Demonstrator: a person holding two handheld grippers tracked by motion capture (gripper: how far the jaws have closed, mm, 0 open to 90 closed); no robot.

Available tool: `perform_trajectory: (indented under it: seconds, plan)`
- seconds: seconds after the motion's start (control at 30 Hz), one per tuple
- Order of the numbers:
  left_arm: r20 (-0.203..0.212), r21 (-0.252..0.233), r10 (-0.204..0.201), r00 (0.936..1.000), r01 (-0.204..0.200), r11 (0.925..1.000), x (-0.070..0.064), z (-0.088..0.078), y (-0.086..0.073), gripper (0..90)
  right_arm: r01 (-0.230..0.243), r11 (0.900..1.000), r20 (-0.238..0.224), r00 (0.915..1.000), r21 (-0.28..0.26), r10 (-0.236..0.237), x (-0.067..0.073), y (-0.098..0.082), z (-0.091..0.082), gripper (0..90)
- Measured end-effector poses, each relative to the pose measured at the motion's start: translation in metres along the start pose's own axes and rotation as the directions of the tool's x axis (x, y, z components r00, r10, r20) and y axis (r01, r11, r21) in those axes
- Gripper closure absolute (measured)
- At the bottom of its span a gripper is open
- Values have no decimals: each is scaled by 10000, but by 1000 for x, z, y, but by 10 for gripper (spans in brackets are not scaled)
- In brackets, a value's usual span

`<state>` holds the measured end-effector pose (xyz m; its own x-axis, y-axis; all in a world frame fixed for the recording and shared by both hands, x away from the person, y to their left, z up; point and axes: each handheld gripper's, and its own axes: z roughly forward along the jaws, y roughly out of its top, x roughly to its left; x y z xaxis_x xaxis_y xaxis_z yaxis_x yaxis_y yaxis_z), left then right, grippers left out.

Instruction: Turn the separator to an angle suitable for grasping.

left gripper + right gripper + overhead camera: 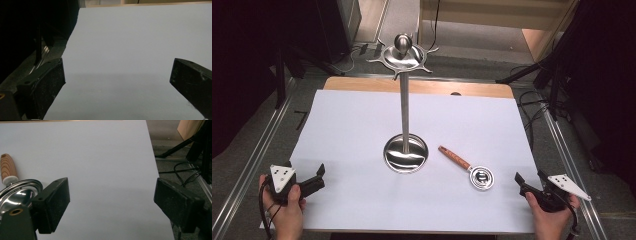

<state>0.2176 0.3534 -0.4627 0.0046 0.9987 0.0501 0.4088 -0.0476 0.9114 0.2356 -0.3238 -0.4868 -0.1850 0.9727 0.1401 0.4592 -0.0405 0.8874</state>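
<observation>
Two claws rest empty with jaws apart at the near corners of the counter [362,125], and the right claw [532,181] is much nearer to the ladle [469,167] than the left claw [314,177]. The ladle lies flat just left of the right claw, bowl toward it, wooden handle pointing away toward the steel stand [405,145].

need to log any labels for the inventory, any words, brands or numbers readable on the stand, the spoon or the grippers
None can be read.
Metal stand: bare polished metal, no lettering seen.
Spoon with wooden handle: wood grain and shiny bowl, no mark seen.
Left gripper and right gripper: the pale top plates carry dark dots, no text.
White sheet on the table: blank.
</observation>
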Motion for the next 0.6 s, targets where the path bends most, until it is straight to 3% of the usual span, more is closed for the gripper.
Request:
perform_trajectory:
  seconds: [0.17,0.27,0.6]
  plan:
    - [62,-13,-121,9999,121,9999,2,-1,0,8,38,10000,12,10000,4,-38,0,0,0,158]
    - [34,-70,-134,9999,134,9999,2,-1,0,8,123,9999,-163,9998,69,-122,0,0,1,230]
    - [-28,196,-60,10000,61,9998,1,2,1,8,383,9988,-154,9992,302,-378,3,1,2,233]
